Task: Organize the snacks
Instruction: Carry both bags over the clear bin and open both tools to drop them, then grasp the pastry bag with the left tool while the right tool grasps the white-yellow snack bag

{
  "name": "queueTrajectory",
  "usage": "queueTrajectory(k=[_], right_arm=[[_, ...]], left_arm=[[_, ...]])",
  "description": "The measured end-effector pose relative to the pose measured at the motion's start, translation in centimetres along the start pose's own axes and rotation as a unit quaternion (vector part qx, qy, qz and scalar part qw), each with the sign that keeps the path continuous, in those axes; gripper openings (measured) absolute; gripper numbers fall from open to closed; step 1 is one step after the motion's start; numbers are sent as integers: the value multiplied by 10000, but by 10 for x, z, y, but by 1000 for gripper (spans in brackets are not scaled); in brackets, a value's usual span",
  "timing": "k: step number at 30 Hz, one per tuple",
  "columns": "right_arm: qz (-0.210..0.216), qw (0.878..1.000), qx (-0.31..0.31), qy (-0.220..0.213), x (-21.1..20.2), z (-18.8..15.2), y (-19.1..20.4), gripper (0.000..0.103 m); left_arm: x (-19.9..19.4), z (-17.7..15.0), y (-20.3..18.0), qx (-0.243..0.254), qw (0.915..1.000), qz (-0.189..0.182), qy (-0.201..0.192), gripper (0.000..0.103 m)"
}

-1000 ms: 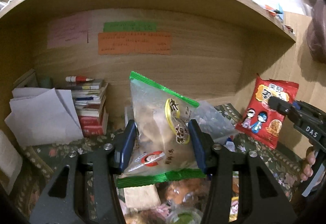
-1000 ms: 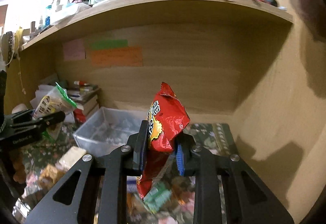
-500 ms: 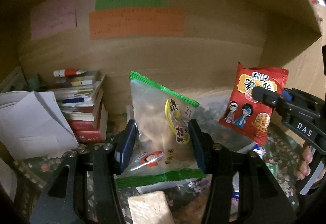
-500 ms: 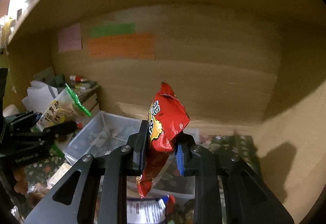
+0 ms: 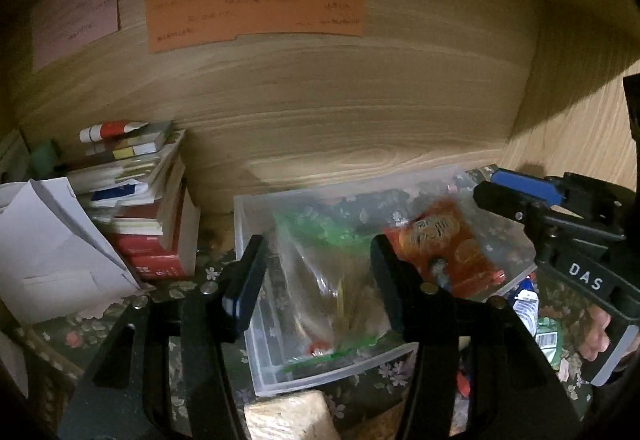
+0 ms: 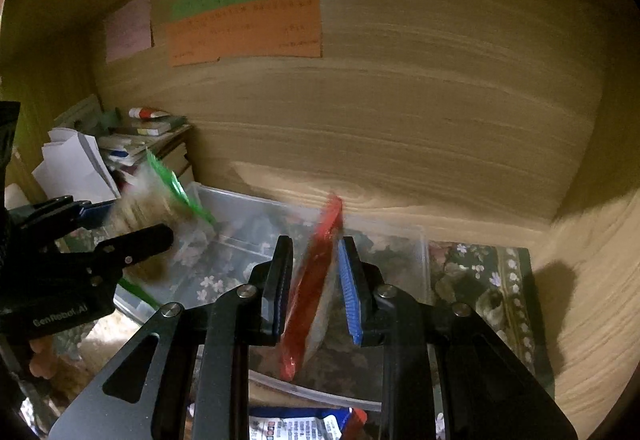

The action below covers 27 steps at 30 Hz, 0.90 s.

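Note:
A clear plastic bin sits on the flowered cloth under the wooden shelf; it also shows in the right wrist view. My left gripper is open over the bin, and the clear green-edged snack bag is blurred, dropping between the fingers into it. My right gripper is open above the bin, and the red snack bag is blurred, slipping down between its fingers. In the left wrist view the red bag lies in the bin's right part, below the right gripper.
A stack of books and white papers stand left of the bin. Coloured notes hang on the back wall. Loose snacks lie in front of the bin: a beige pack and a blue-white pack.
Both grippers moved forward over the bin and opened. The green-edged bag and the red bag have been let go and are falling into the bin.

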State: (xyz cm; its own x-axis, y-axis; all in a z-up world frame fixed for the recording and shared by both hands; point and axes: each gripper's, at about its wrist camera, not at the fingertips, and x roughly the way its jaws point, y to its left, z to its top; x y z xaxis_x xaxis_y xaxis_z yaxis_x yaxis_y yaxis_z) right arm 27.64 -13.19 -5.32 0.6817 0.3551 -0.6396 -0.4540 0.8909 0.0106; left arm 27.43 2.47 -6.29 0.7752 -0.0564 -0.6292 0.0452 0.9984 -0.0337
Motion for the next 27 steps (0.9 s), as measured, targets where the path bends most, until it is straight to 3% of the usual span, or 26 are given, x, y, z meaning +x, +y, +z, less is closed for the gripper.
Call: queueTrajectory(k=[4, 13, 19, 27], right_arm=[[4, 9999, 66, -76, -11, -2, -2, 39], [-99, 9992, 26, -380, -57, -15, 1, 56], [-103, 9987, 85, -491, -90, -36, 3, 63], [-146, 9987, 283, -405, -112, -81, 11, 68]], left_arm=[[-10, 0, 1, -58, 10000, -10, -60, 65], [-62, -8, 2, -65, 9987, 49, -508, 83], [-102, -36, 3, -42, 9979, 146, -627, 90], [-119, -83, 9, -196, 9990, 160, -369, 95]])
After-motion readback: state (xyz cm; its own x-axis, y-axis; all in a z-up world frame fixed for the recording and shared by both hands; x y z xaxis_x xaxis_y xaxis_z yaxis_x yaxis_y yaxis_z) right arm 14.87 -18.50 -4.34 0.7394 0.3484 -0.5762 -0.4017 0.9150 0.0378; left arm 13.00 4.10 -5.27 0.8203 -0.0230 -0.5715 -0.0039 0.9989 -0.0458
